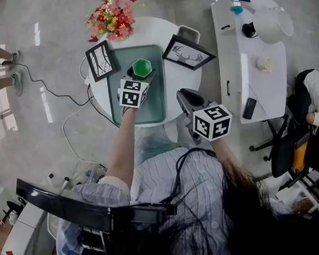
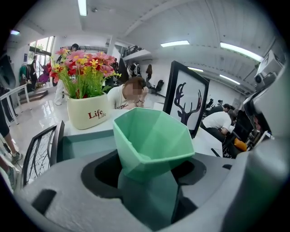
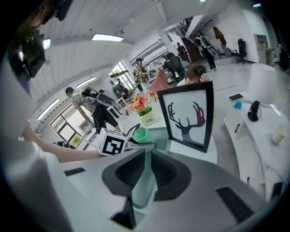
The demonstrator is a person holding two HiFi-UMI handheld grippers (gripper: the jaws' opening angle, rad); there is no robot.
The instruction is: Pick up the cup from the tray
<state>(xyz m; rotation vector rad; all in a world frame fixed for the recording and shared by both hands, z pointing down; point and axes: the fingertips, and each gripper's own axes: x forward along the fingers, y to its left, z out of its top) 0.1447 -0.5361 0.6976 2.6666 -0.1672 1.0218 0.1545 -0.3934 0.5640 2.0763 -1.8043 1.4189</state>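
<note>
You stand over a round white table (image 1: 158,31), with a long white desk (image 1: 263,93) close by on its right. A teal tray (image 1: 157,101) lies on the round table and runs from your side toward the far edge. Two black-framed pictures stand at the tray's far end, one on each side. The branch picture (image 1: 100,60) is just beside the left rim, and the deer picture (image 1: 187,52) is just beside the right corner. Past the tray, at the table's far edge, sits a white flower pot (image 2: 88,115) full of pink, red and yellow blooms. Your left gripper (image 1: 137,78) is stretched out over the tray to its far end. Its jaws are spread wide and set low on either side of the cup (image 2: 152,140), with the cup between them but not clenched. Your right gripper (image 1: 184,97) hangs back at the near right edge of the round table, pointing toward the deer picture. Its jaws are pressed together with nothing between them. The cup is green and faceted, wider at the mouth than lower down, and it stands mouth up. It is at the far end of the tray, between the two pictures and on your side of the flower pot. The gripper hides its base, so you cannot tell whether it rests on the tray.
</note>
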